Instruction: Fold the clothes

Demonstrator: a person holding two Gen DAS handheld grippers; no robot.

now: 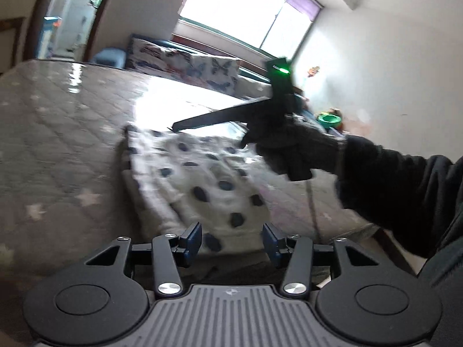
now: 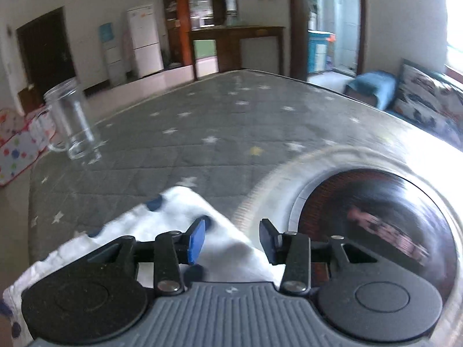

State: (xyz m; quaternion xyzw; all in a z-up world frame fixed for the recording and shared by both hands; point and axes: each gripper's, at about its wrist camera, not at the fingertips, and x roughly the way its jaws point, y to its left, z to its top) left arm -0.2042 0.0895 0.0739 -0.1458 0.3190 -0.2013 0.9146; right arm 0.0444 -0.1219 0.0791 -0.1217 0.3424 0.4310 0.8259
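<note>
A white garment with dark blue dots point(image 1: 202, 179) lies bunched on the grey star-patterned mattress point(image 1: 63, 133). My left gripper point(image 1: 231, 238) is open, just above the garment's near edge, holding nothing. The right gripper's black body point(image 1: 277, 107) shows in the left wrist view, held in a gloved hand above the garment's far right side. In the right wrist view the right gripper point(image 2: 231, 238) is open above a corner of the same garment point(image 2: 179, 217), holding nothing.
A clear glass mug point(image 2: 72, 121) stands on the mattress's left edge point(image 2: 37, 173). A large round glass bowl or lid point(image 2: 376, 217) sits at the right. Butterfly-print pillows point(image 1: 196, 66) lie at the far side under the window. A wall is at the right.
</note>
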